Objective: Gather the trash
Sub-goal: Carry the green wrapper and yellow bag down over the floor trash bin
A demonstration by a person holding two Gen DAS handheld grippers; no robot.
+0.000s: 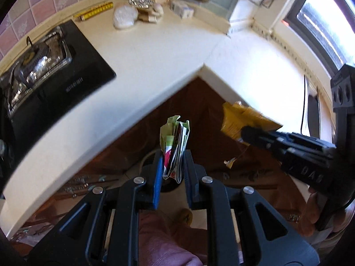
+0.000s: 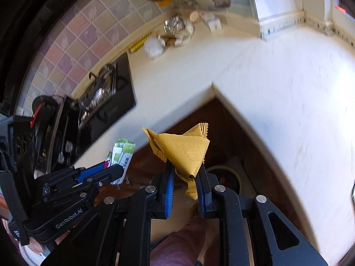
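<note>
My left gripper [image 1: 173, 166] is shut on a crumpled green, white and red wrapper [image 1: 175, 141], held off the counter's inner corner above the floor. The same wrapper [image 2: 123, 153] and left gripper [image 2: 115, 170] show at the left of the right wrist view. My right gripper [image 2: 185, 175] is shut on a crumpled yellow packet [image 2: 182, 148]. That yellow packet [image 1: 241, 119] and the right gripper [image 1: 248, 133] appear at the right of the left wrist view. Below the fingers lies a round bin opening [image 2: 228, 177], partly hidden.
A pale L-shaped counter [image 1: 155, 51] wraps around the corner. A black gas hob [image 1: 44, 66] sits at the left. Foil, a white bag [image 1: 125, 16], a small box and a yellow tape measure [image 1: 95, 11] lie at the back by the tiled wall. A person's hand [image 1: 315, 208] holds the right gripper.
</note>
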